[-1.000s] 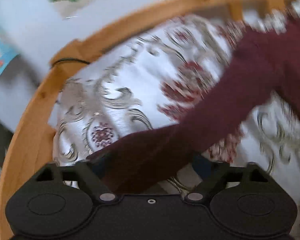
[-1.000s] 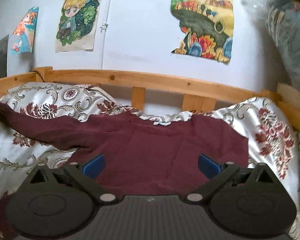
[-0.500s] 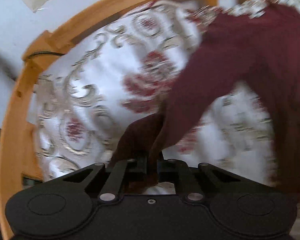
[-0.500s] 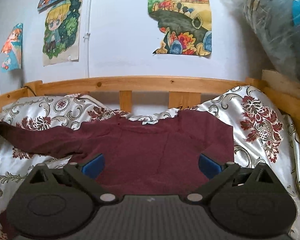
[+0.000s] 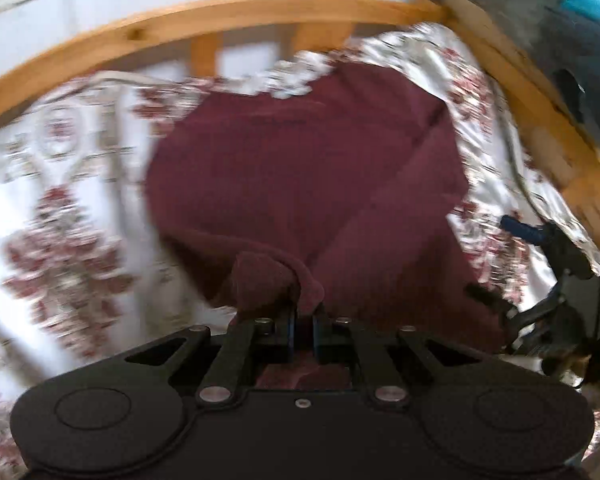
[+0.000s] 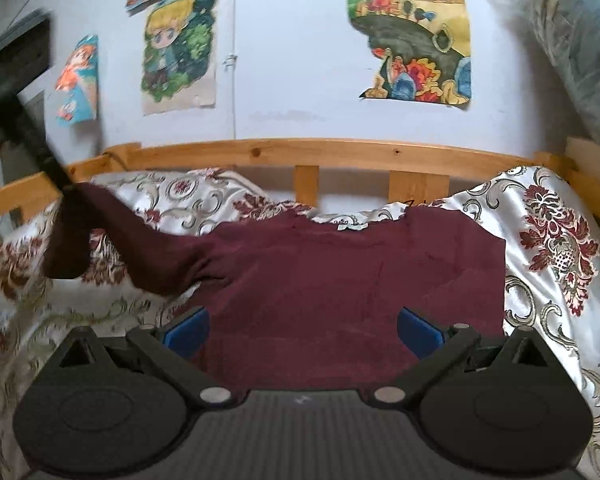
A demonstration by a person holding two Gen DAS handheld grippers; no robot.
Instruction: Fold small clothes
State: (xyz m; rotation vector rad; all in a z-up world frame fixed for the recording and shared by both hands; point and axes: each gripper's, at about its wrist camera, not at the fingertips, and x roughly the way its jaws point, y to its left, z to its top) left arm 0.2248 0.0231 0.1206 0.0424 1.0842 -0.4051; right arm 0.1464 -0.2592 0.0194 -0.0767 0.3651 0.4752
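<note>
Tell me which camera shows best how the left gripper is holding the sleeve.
The left wrist view: the left gripper is shut on the bunched end of the sleeve, right in front of the lens. The right wrist view shows that gripper only as a dark blur at the left edge, with the sleeve lifted off the bedspread.

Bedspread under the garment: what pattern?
Glossy white bedspread with dark red floral medallions and olive-gold scrolls; clearest in the right wrist view.

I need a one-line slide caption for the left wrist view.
Left gripper shut on the sleeve of a maroon sweater, drawing it across the floral bedspread.
</note>
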